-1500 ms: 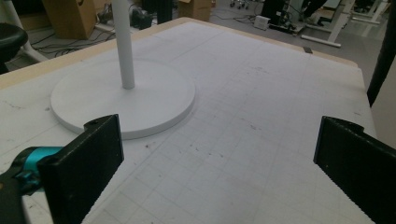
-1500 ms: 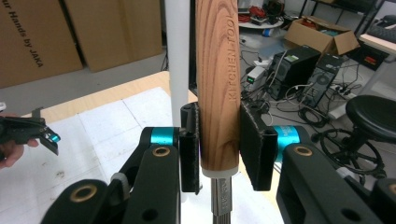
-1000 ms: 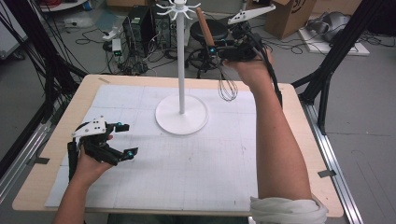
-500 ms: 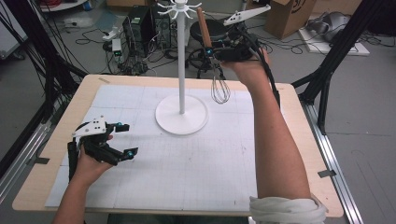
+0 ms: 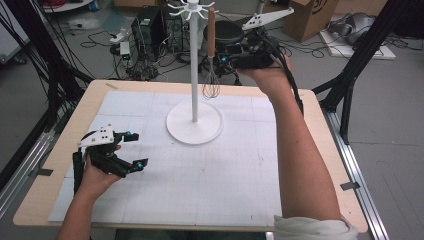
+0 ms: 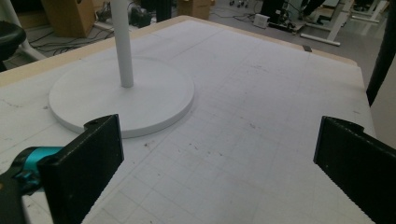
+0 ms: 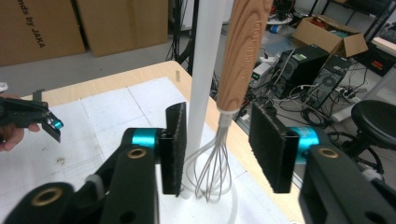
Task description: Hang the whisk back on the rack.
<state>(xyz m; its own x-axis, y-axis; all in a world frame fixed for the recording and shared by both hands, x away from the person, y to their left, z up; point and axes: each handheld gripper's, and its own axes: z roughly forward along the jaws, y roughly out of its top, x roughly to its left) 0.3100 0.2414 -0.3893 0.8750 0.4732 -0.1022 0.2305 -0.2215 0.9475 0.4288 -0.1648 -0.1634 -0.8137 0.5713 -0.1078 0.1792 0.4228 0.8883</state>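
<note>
Whisk [image 5: 211, 60] hangs off the white stand [image 5: 194, 75], top center — right tongs [image 7: 219, 149] released w/ jaws either side of its wires. Left tongs [image 5: 131, 150] lower left on the bench [image 5: 320, 125], also spread apart.

A pale wooden table [image 5: 320, 130] carries a white gridded mat [image 5: 200, 175] across most of its top. On that mat, toward the far side, sits the white stand's round base [image 5: 194, 124].

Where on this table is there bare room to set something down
The widest free patch is the white mat between the stand's round base and the near edge, bounded by the left gripper and the right forearm. The far left corner is bare too. It is crowded by the pole, where the whisk hangs beside the right gripper.
</note>
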